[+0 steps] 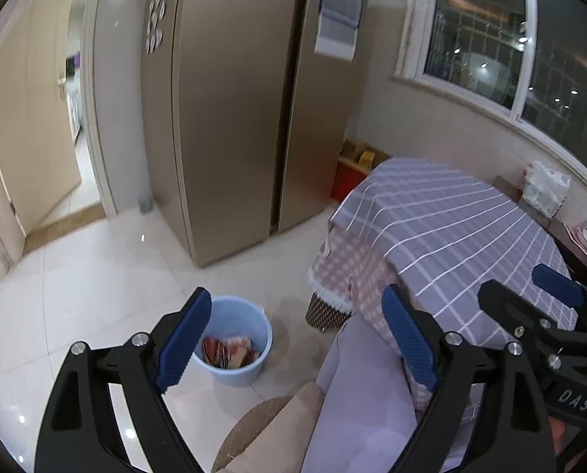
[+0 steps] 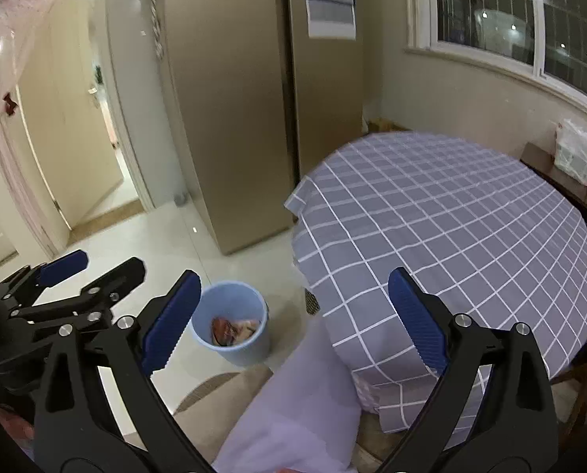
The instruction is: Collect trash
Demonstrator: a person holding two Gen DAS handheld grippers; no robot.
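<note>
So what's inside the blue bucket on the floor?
The blue bucket holds crumpled red-and-white wrappers lying at the bottom. Whatever is under them is covered, and the near wall hides part of the bottom.

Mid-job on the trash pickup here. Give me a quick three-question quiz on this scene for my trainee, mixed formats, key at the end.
1. True or false: the blue bin on the floor already has wrappers in it.
2. Multiple choice: what is on top of the checked tablecloth? A) a pile of wrappers B) a cup C) nothing visible.
3. Short answer: what does the left gripper hold, and how do its jaws stand?

Key
1. True: red and white wrappers lie at the bottom.
2. C: the cloth top shows bare in both wrist views.
3. Nothing; the jaws stand wide apart, as do those of the right gripper.
</note>
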